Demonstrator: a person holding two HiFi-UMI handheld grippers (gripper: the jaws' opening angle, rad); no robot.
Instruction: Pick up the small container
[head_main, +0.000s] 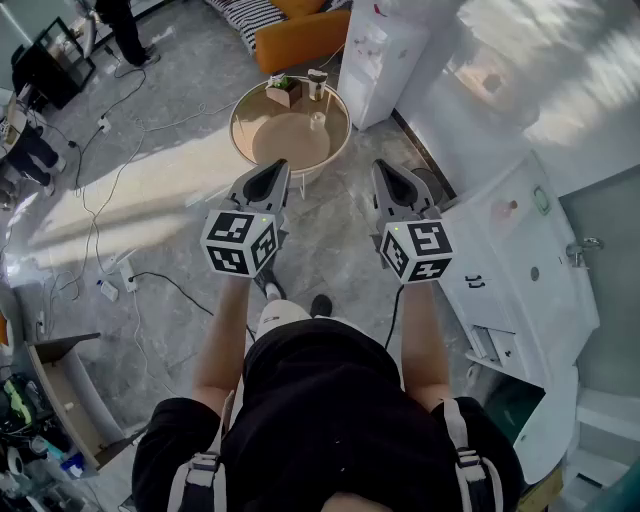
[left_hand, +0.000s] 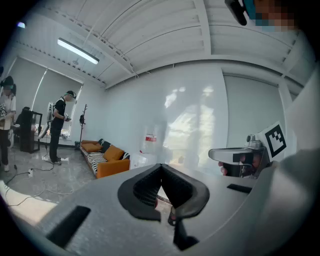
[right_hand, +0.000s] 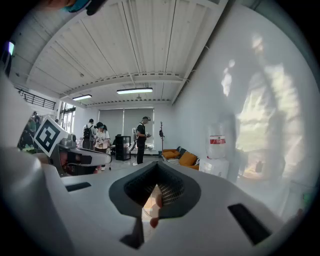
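**Step in hand: the approach. Nothing is held.**
- Round table (head_main: 280, 145): at 12 o'clock from the person and well apart from both grippers. It should be brought within reach before either arm is lowered.
- Left gripper (head_main: 278, 168), right gripper (head_main: 383, 168): side by side and aimed nearly level at the table. Each has its jaws pressed together with nothing between them. The one that takes the grasp must spread first, and the right looks the better placed.
- Plant box (head_main: 283, 92) at the table's 12 o'clock and dark-topped cup (head_main: 317, 83) at 1 o'clock: both to be kept clear of.
- Small container (head_main: 318, 121): pale, upright, near the table's 3 o'clock rim. It is probably light and easy to tip. Best to come in low from 6 o'clock, close across its body and lift straight up.

**Writing**
- Water dispenser (head_main: 372, 50): red label (right_hand: 218, 141) on its bottle, print too small to read.
- Marker cubes (head_main: 240, 240): black-and-white squares, no words.
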